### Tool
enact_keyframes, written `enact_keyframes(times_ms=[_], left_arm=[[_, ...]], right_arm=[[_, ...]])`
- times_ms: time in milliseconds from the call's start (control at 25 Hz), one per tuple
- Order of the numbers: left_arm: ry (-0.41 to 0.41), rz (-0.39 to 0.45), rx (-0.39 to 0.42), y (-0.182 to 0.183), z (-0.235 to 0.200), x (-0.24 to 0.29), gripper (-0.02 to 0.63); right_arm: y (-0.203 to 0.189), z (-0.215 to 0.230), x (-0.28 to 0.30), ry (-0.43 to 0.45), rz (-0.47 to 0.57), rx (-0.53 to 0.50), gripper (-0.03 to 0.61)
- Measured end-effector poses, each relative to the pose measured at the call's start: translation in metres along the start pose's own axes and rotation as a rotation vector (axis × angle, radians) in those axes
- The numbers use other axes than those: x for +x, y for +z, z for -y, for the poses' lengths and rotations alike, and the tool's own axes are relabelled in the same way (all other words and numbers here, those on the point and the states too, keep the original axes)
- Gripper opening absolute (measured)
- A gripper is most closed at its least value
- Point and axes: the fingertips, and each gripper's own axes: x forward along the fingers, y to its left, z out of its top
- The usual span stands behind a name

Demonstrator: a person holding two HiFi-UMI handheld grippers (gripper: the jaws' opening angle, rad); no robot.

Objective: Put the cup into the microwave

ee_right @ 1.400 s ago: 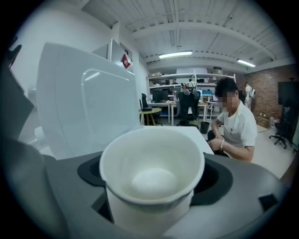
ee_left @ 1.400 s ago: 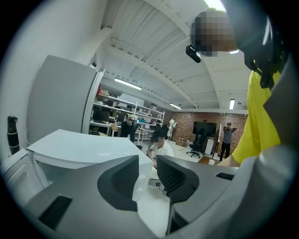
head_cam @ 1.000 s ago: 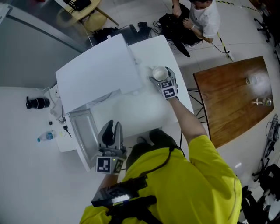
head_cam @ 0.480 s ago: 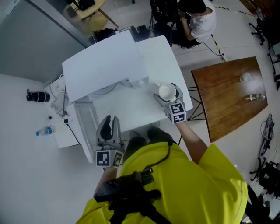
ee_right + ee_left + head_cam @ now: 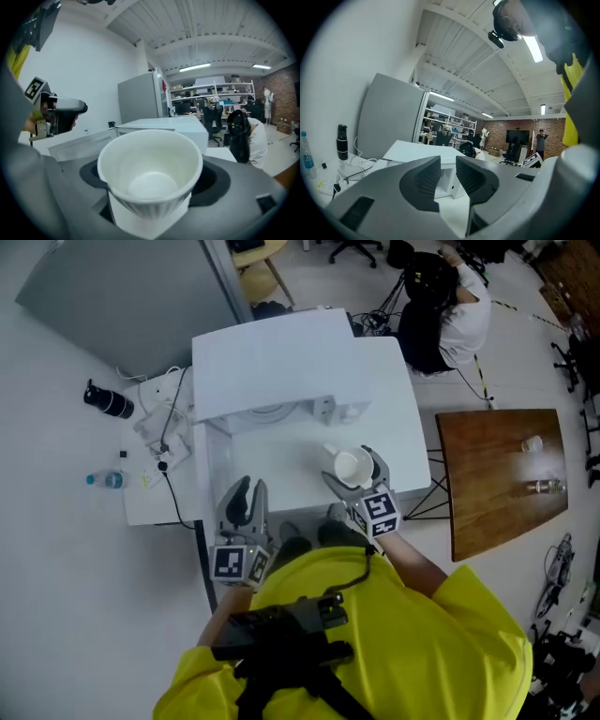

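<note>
My right gripper point(image 5: 352, 465) is shut on a white ribbed cup point(image 5: 353, 467), upright and empty, held above the white table point(image 5: 291, 474) in front of the white microwave point(image 5: 272, 362), a little right of its opening. In the right gripper view the cup point(image 5: 150, 171) fills the space between the jaws, with the microwave point(image 5: 164, 127) and its swung-open door point(image 5: 79, 140) behind it. My left gripper point(image 5: 247, 501) hovers at the table's near edge, left of the cup. Its jaws stand a narrow gap apart with nothing between them point(image 5: 447, 173).
A black bottle point(image 5: 108, 399), a water bottle point(image 5: 105, 480) and cables point(image 5: 164, 427) lie on the low surface left of the microwave. A wooden table point(image 5: 502, 474) stands to the right. A person sits behind the microwave point(image 5: 455, 306). A grey cabinet point(image 5: 131, 287) is at the back left.
My right gripper has lifted the cup from beside the microwave's right side and brought it back toward me, in front of the microwave. The left gripper shifted along the table's near edge.
</note>
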Motion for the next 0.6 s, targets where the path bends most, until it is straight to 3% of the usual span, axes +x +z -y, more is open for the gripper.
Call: enact_keyframes(times_ms=[200,600], left_arm=[[0.059,-0.009,0.011,0.005,-0.029,-0.029,0.097],[0.111,-0.025,-0.033,0.003,-0.069,-0.068,0.097]], right_arm=[[0.005,-0.043,0.068,0.075,0.005,-0.049,0.487],[-0.011,-0.075,0.200,0.112,-0.045,-0.104,0.487]])
